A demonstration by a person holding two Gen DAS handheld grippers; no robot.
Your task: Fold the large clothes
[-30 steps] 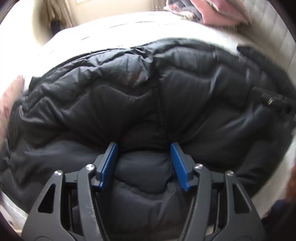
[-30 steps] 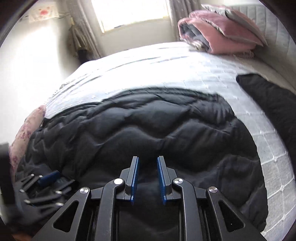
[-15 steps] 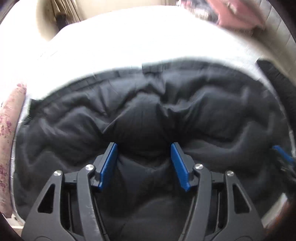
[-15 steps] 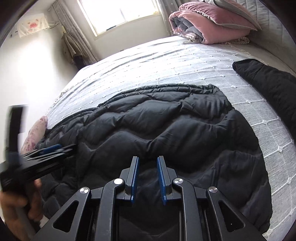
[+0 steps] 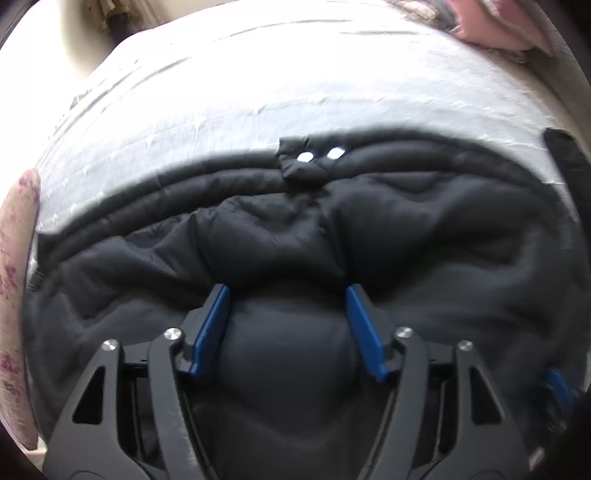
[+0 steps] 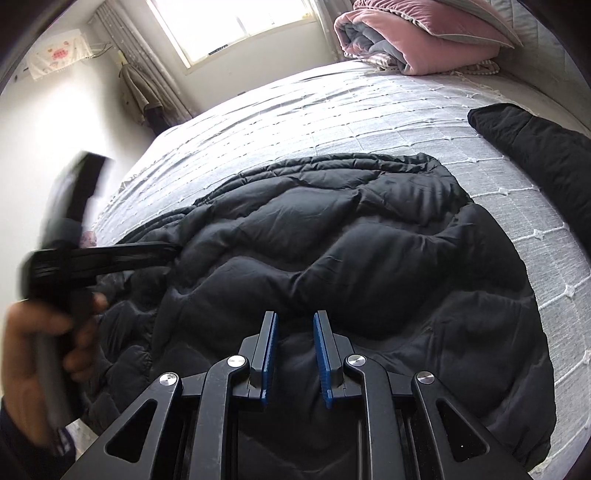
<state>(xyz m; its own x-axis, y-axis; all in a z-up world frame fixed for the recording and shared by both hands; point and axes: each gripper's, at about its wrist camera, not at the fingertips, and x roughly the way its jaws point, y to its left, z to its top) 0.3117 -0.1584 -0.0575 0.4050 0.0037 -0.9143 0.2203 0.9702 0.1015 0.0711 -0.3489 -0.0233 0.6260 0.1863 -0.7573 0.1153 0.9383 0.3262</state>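
Observation:
A large black quilted puffer jacket [image 6: 351,251] lies spread on the white bed [image 6: 369,118]; it also fills the left wrist view [image 5: 369,229], with a tab bearing two silver snaps [image 5: 319,155] at its far edge. My left gripper [image 5: 286,295] is open, its blue pads on either side of a bulge of jacket fabric. It shows blurred in the right wrist view [image 6: 110,254], held by a hand over the jacket's left side. My right gripper [image 6: 294,321] has its blue pads a narrow gap apart with jacket fabric between them at the near edge.
A second black garment [image 6: 535,155] lies on the bed at the right. Folded pink and grey quilts [image 6: 417,33] sit at the bed's far end. A pink floral item [image 5: 14,277] is at the bed's left edge. A window [image 6: 229,26] and white wall stand beyond.
The left gripper has tilted up and moved forward over the jacket, so the far collar edge and snaps now show. The right gripper has risen and pulled back a little, still on the fabric.

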